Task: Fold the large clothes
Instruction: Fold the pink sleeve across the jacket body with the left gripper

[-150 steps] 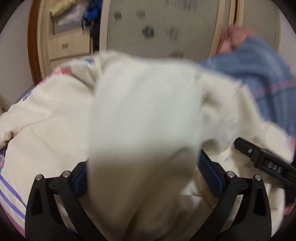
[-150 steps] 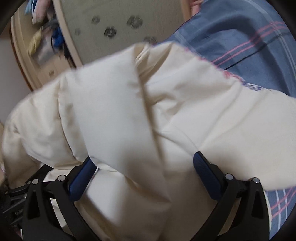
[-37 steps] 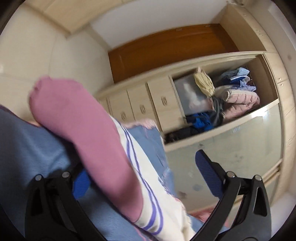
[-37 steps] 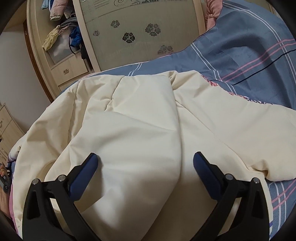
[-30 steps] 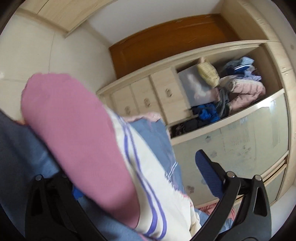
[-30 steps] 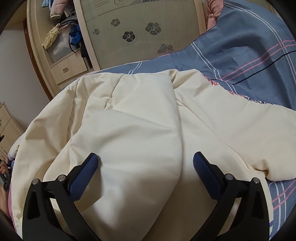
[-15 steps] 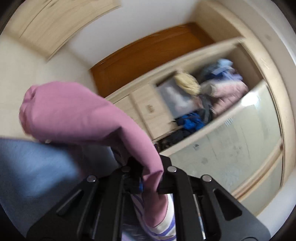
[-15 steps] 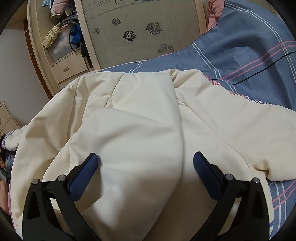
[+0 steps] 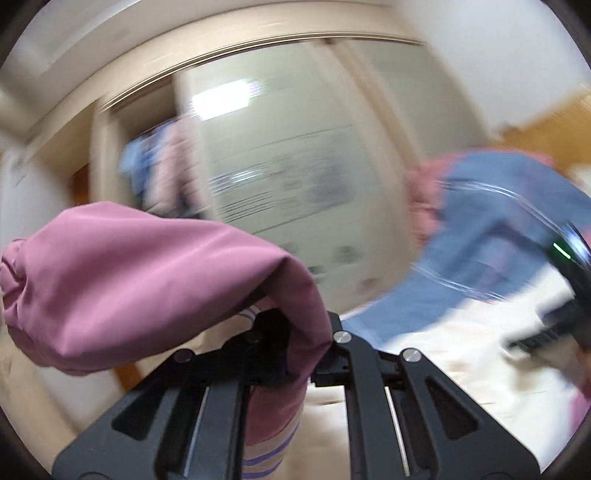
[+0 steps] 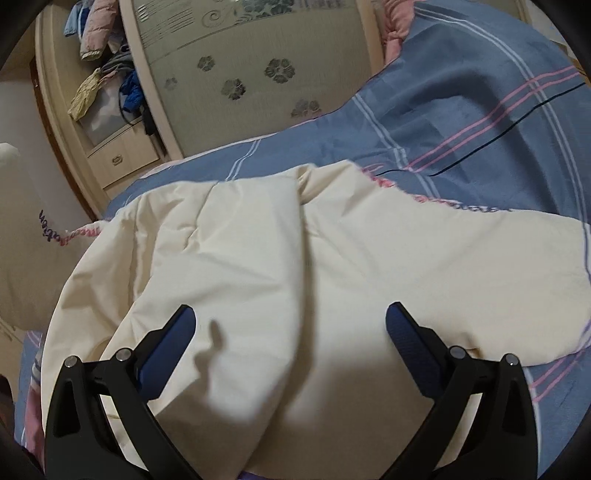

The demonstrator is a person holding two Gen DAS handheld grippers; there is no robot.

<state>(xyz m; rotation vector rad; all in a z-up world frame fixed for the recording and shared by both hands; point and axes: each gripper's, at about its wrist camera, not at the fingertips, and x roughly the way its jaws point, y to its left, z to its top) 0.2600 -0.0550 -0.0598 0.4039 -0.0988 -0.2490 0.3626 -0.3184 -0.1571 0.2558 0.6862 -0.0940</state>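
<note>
A large cream garment (image 10: 295,266) lies spread on the blue striped bed sheet (image 10: 461,110). My right gripper (image 10: 290,328) is open and empty, hovering just above the garment's near fold. My left gripper (image 9: 301,347) is shut on the pink cuff (image 9: 147,280) of the garment's sleeve, which has purple stripes below the cuff, and holds it lifted in the air. The cream cloth (image 9: 461,362) shows blurred low at the right of the left wrist view, with the other gripper's black body (image 9: 554,325) at the far right edge.
A wardrobe with a flower-patterned sliding door (image 10: 240,66) stands beyond the bed. Its open section holds piled clothes (image 10: 99,44) above drawers (image 10: 118,158). A pink pillow (image 10: 395,33) lies at the bed's far end.
My left gripper closed on the pink cuff, lifted it and swung right, blurring the view. My right gripper stayed open over the cream garment.
</note>
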